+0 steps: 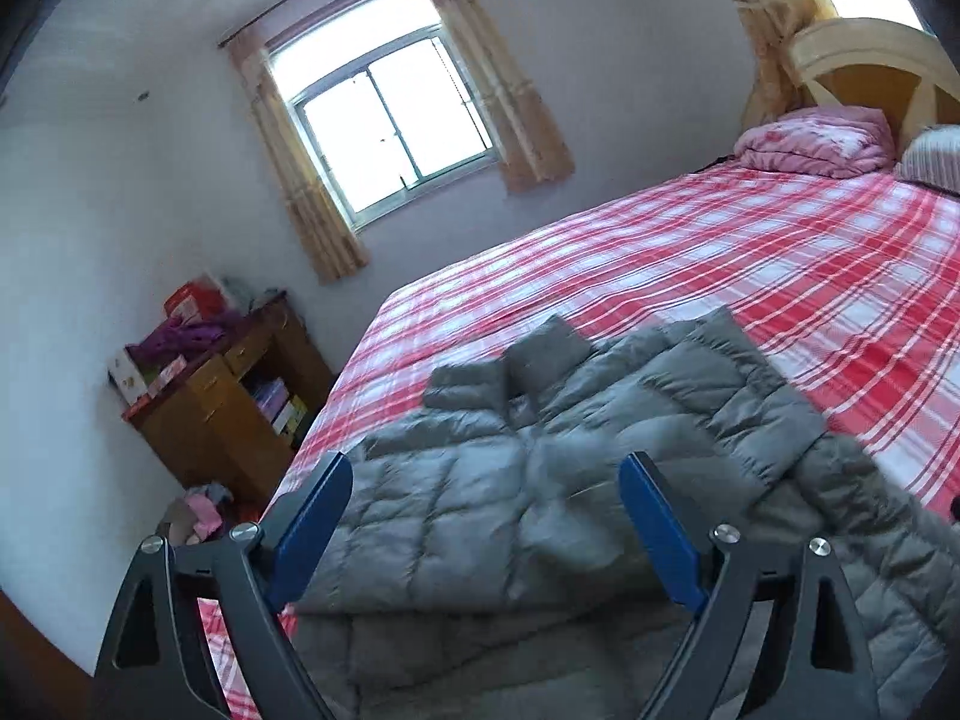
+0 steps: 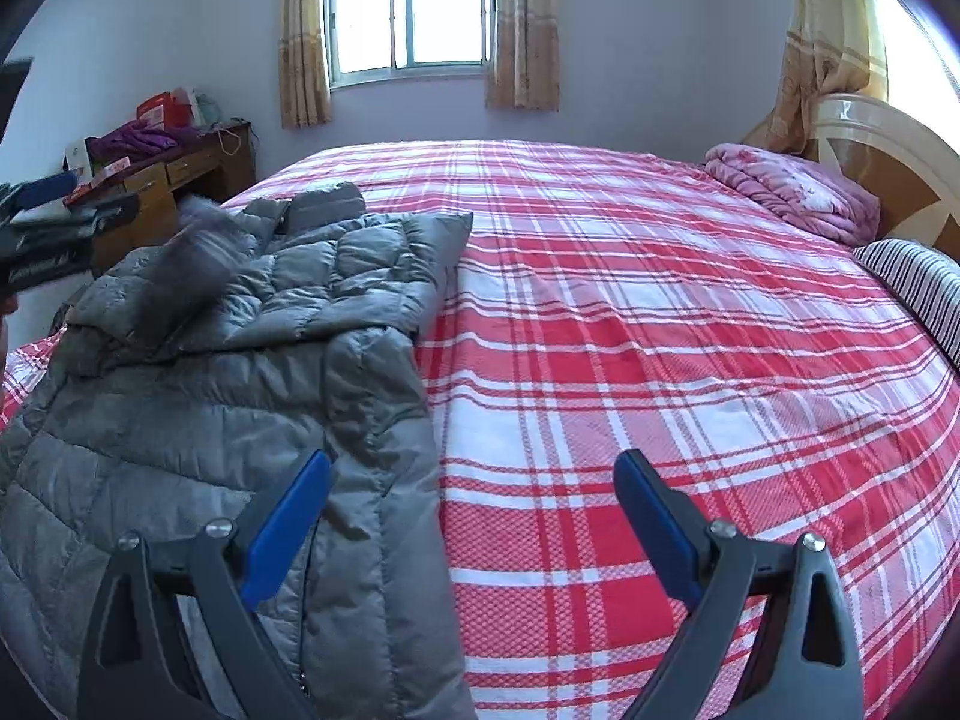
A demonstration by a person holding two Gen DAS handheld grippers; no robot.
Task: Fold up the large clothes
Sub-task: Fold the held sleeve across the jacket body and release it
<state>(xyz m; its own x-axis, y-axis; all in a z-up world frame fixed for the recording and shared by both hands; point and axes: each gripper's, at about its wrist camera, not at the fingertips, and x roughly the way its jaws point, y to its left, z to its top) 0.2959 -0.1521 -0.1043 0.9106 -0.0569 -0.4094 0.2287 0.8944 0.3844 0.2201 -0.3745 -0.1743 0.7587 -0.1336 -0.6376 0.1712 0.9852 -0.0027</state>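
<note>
A large grey quilted down jacket lies on the bed with the red and white plaid sheet. Its sleeves are folded in over the body and its fur-trimmed hood lies on top. My left gripper is open and empty, held just above the jacket. My right gripper is open and empty, above the jacket's right edge and the bare sheet. The left gripper shows blurred at the left edge of the right wrist view.
A folded pink quilt and a striped pillow lie by the wooden headboard. A cluttered wooden desk stands left of the bed under the window. Clothes lie on the floor.
</note>
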